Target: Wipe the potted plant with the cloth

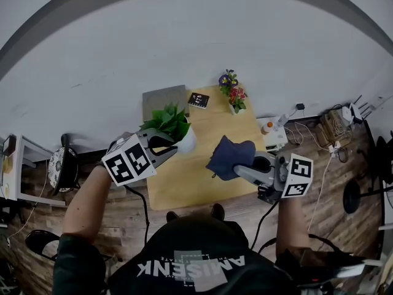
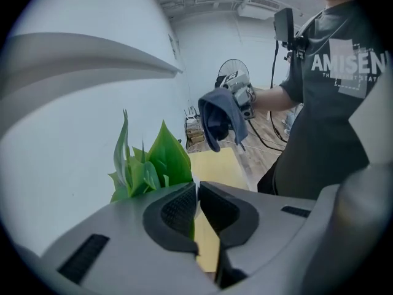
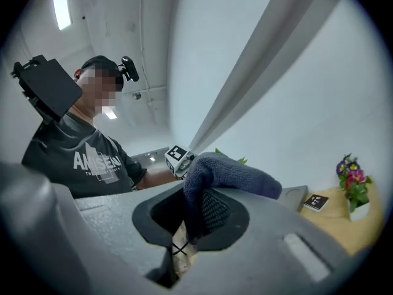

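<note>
jaws: right gripper (image 3: 193, 217) clamps cloth (image 3: 236, 174); left gripper (image 2: 196, 212) clamps leaf (image 2: 169, 158); shirt (image 2: 334, 109) "anisen"

potted plant (image 1: 171, 123): 1 | flower pot (image 1: 234, 97): 1 | cloth (image 1: 228, 157): 1 | marker card (image 1: 198, 100): 1 | grey pad (image 1: 163, 100): 1 | table (image 1: 190, 189): 1 | left gripper (image 1: 164, 144) + right gripper (image 1: 242, 169): 2

The potted plant (image 1: 167, 121) has bright green leaves above a white pot. The cloth (image 1: 230, 155) is dark blue. The left gripper (image 2: 196, 208) and the right gripper (image 3: 195, 214) are pale grey with black, finely gridded pads, and each carries a white cube printed with black square markers. The table (image 1: 196, 186) is light yellowish wood, and the floor (image 1: 239, 211) is brown planking. The flowers (image 1: 233, 91) are purple and red.
</note>
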